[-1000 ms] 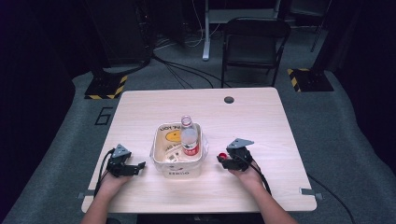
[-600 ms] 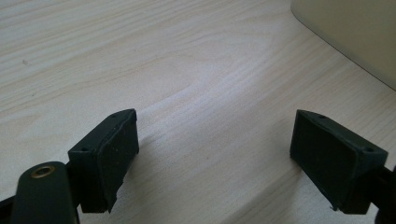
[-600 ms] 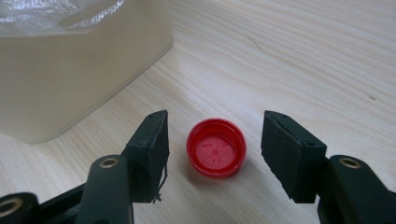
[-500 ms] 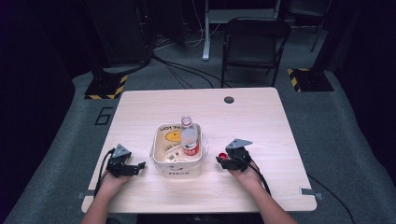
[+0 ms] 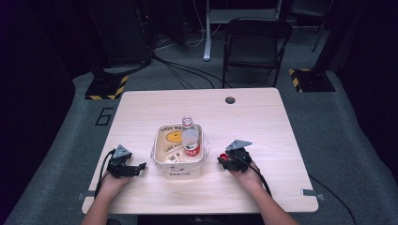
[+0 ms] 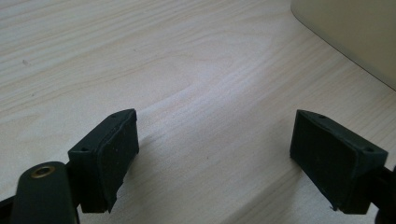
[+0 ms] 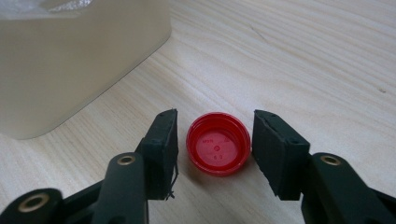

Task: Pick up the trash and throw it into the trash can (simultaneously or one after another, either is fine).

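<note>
A red bottle cap [image 7: 218, 143] lies open side up on the wooden table [image 5: 253, 126], just right of a white plastic tub [image 5: 157, 149]. My right gripper [image 7: 215, 136] is open, its jaws flanking the cap with a thin gap on each side. In the high view this right gripper [image 5: 221, 161] rests on the table by the tub's right wall. An uncapped clear bottle [image 5: 190, 138] with a red label stands inside the tub. My left gripper [image 5: 141, 166] lies on the table left of the tub, open and empty, as the left gripper [image 6: 215, 149] shows over bare wood.
The tub wall [image 7: 70, 56] is close to the right gripper's left side, and the tub corner [image 6: 355, 32] rises ahead-right of the left gripper. A cable hole [image 5: 230, 100] is at the table's far edge. A dark chair [image 5: 256, 44] stands beyond the table.
</note>
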Motion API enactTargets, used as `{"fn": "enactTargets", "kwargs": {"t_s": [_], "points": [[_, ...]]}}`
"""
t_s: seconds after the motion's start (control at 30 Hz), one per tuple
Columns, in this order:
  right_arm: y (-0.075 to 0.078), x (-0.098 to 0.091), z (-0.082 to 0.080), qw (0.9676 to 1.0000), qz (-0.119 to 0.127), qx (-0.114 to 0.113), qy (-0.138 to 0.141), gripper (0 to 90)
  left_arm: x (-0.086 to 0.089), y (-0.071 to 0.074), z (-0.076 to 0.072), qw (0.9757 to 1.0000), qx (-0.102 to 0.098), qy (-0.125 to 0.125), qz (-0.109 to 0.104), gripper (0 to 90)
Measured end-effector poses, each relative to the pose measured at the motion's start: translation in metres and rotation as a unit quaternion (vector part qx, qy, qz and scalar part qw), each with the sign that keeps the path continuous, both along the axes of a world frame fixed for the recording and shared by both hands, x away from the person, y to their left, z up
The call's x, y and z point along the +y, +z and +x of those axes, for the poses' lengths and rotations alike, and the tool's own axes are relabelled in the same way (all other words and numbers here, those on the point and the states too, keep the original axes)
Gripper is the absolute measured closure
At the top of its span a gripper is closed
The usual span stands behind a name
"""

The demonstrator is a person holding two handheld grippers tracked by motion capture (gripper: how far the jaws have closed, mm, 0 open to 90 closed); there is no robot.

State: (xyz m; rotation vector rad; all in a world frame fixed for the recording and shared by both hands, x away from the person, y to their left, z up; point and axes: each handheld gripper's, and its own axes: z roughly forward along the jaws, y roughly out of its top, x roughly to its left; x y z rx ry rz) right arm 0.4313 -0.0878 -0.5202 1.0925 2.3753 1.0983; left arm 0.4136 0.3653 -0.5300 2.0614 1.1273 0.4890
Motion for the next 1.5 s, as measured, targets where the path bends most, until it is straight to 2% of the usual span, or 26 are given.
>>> {"fn": "enactTargets", "kwargs": {"t_s": [0.17, 0.43, 0.63, 0.93, 1.2, 1.37, 1.5], "points": [[0.0, 0.0, -0.001, 1.0, -0.003, -0.002, -0.001, 57.2, 0.0, 0.0, 0.0, 1.0, 0.0, 0.001, 0.0, 15.3], [0.004, -0.002, -0.001, 1.0, -0.001, -0.004, 0.001, 57.8, 0.0, 0.0, 0.0, 1.0, 0.0, 0.001, 0.0, 15.3], [0.017, -0.005, -0.005, 0.9999, 0.008, -0.014, 0.005, 57.8, 0.0, 0.0, 0.0, 1.0, 0.0, 0.001, 0.0, 15.3], [0.034, -0.008, -0.008, 0.9997, 0.019, -0.015, 0.006, 57.8, 0.0, 0.0, 0.0, 1.0, 0.0, 0.001, 0.0, 15.3], [0.057, -0.007, -0.011, 0.9993, 0.014, -0.021, 0.028, 57.8, 0.0, 0.0, 0.0, 1.0, 0.0, 0.0, 0.001, 15.3], [0.07, -0.007, -0.013, 0.9989, 0.023, -0.024, 0.034, 57.8, 0.0, 0.0, 0.0, 1.0, 0.0, 0.0, 0.001, 15.3], [0.079, -0.006, -0.015, 0.9985, 0.017, -0.029, 0.042, 57.8, 0.0, 0.0, 0.0, 1.0, 0.0, 0.0, 0.001, 15.3]]}}
